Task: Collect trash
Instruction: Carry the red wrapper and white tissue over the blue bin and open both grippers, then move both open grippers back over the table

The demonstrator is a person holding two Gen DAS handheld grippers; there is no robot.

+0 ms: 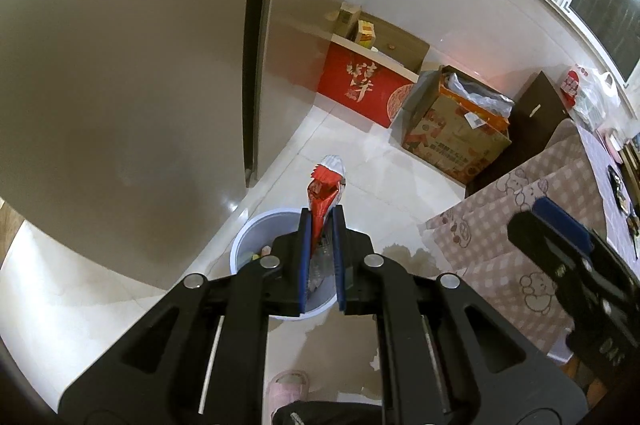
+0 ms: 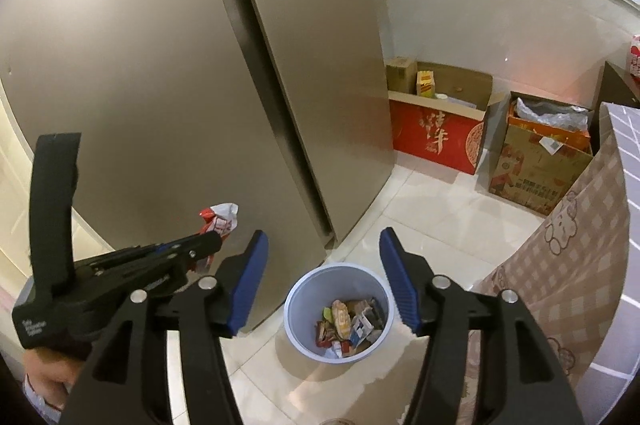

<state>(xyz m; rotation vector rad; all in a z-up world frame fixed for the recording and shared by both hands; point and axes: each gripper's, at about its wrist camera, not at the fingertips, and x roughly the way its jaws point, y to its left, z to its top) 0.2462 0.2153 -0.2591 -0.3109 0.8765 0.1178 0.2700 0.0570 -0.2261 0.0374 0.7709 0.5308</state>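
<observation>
My left gripper (image 1: 322, 213) is shut on a crumpled red and white snack wrapper (image 1: 326, 191), which sticks up past the blue pads above the pale blue trash bin (image 1: 244, 241). In the right wrist view the same wrapper (image 2: 220, 221) juts from the left gripper (image 2: 214, 239) at the left, well above the floor. My right gripper (image 2: 324, 245) stands open with nothing between its blue pads, straight above the bin (image 2: 298, 299). The bin holds several wrappers and cartons (image 2: 348, 321). In the left wrist view the right gripper's tip (image 1: 560, 217) shows at the right edge.
A tall grey fridge (image 2: 200, 85) rises just left of the bin. A red box (image 2: 436, 141) and a printed carton (image 2: 536, 165) stand by the far wall. A table with a bear-print cloth (image 2: 568, 249) hangs at the right. A pink slipper (image 1: 288, 389) shows below.
</observation>
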